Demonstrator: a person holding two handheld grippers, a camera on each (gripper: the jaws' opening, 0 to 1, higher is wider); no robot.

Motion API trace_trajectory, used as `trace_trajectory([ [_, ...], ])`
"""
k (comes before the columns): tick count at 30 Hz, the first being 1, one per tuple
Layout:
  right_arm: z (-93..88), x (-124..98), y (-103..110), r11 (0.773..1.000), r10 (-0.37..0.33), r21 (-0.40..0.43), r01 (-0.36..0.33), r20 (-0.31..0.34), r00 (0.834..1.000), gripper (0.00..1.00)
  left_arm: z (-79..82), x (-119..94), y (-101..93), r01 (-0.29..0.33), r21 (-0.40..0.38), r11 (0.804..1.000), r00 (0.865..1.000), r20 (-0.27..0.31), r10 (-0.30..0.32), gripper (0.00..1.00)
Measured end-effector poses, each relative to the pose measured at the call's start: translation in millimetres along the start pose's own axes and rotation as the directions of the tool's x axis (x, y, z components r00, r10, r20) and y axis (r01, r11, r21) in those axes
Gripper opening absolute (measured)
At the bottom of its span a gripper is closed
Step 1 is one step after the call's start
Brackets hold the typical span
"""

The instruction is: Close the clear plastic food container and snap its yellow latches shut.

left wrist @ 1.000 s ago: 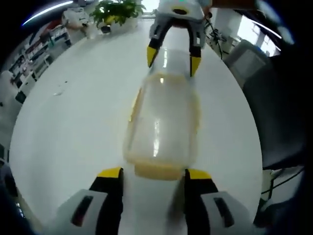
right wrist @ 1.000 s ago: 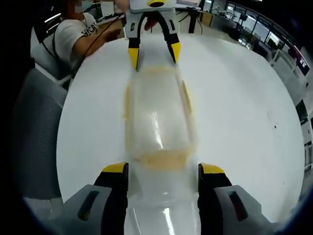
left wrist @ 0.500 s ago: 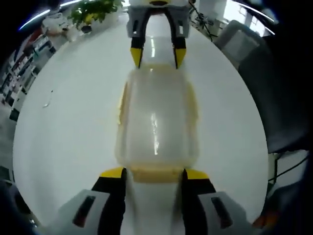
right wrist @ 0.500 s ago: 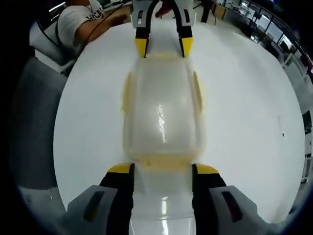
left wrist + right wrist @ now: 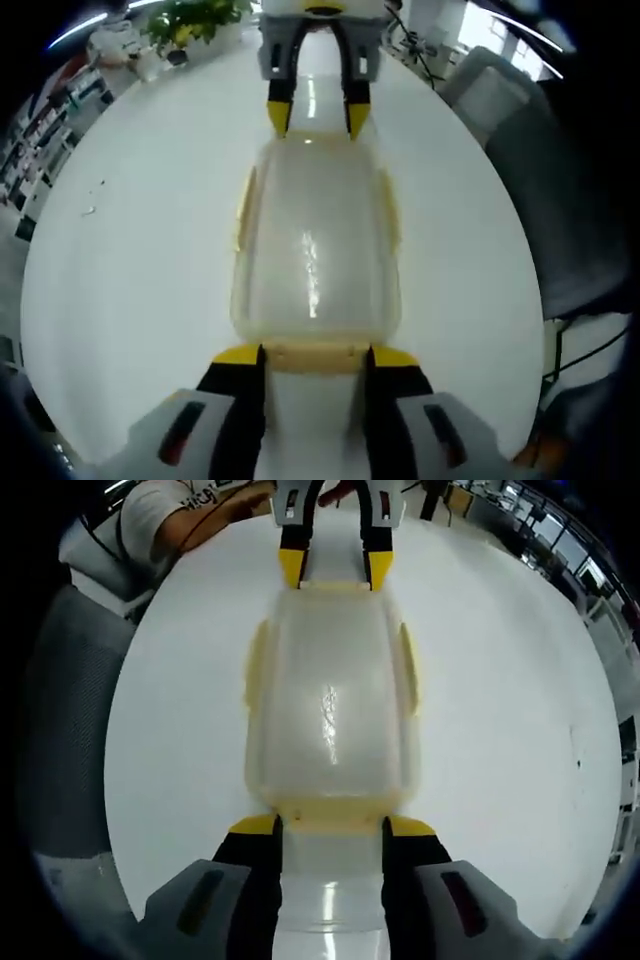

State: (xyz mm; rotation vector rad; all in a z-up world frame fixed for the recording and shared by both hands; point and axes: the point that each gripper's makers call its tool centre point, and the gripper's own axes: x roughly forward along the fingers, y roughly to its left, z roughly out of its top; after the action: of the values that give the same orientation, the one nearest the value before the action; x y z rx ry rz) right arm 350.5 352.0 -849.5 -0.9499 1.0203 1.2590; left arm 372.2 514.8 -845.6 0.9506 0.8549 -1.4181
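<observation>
Both grippers' yellow-tipped fingers stand parted: left gripper (image 5: pixel 304 355) and right gripper (image 5: pixel 331 826) each straddle an end latch of the clear rectangular plastic food container (image 5: pixel 313 250), centre frame on the white round table (image 5: pixel 130 250).

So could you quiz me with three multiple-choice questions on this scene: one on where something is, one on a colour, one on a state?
1. Where is the clear container relative to the two claws?
A. Lying between them, one claw at each short end
B. Off to one side of both
C. Lifted high above the table

2. What colour are the latches on the container?
A. Blue
B. Yellow
C. Red

3. What is the state of the lid?
A. Missing
B. Standing upright, open
C. Lying down on top of the container

Answers: 1 A, since the left claw sits at the near end in the left gripper view while the right claw sits at the far end; 2 B, pale yellow tabs show at the ends and sides; 3 C, the clear lid covers the box, which rests on the white table.
</observation>
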Motion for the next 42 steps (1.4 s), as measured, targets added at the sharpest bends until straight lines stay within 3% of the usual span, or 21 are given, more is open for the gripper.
trace_trajectory([
  [2, -0.8, -0.6, 0.3, 1.0, 0.009, -0.014, -0.009, 0.01, 1.0, 0.35, 0.5, -1.6, -6.6, 0.018, -0.032, 0.999, 1.0, 0.0, -0.018, 0.33],
  [8, 4.2, -13.6, 2.3, 1.0, 0.01, -0.021, -0.009, 0.032, 0.999, 0.35, 5.3, -13.4, -5.2, -0.005, -0.018, 1.0, 1.0, 0.011, 0.005, 0.33],
  [24, 10.0, -64.4, -1.2, 0.999, 0.001, -0.055, 0.002, 0.045, 0.999, 0.35, 34.4, -54.4, -5.4, -0.036, -0.032, 0.999, 0.999, 0.023, 0.037, 0.33],
  [35, -1.1, -75.9, 2.2, 0.998, 0.008, -0.059, -0.005, 0.049, 0.999, 0.35, 51.9, -58.6, -8.7, -0.041, -0.042, 0.998, 0.999, 0.004, 0.042, 0.33],
  [42, -18.7, -81.2, 2.9, 0.998, 0.007, -0.065, -0.005, 0.034, 0.999, 0.35, 70.1, -54.4, -9.0, -0.043, -0.04, 0.998, 0.999, -0.002, 0.043, 0.33],
])
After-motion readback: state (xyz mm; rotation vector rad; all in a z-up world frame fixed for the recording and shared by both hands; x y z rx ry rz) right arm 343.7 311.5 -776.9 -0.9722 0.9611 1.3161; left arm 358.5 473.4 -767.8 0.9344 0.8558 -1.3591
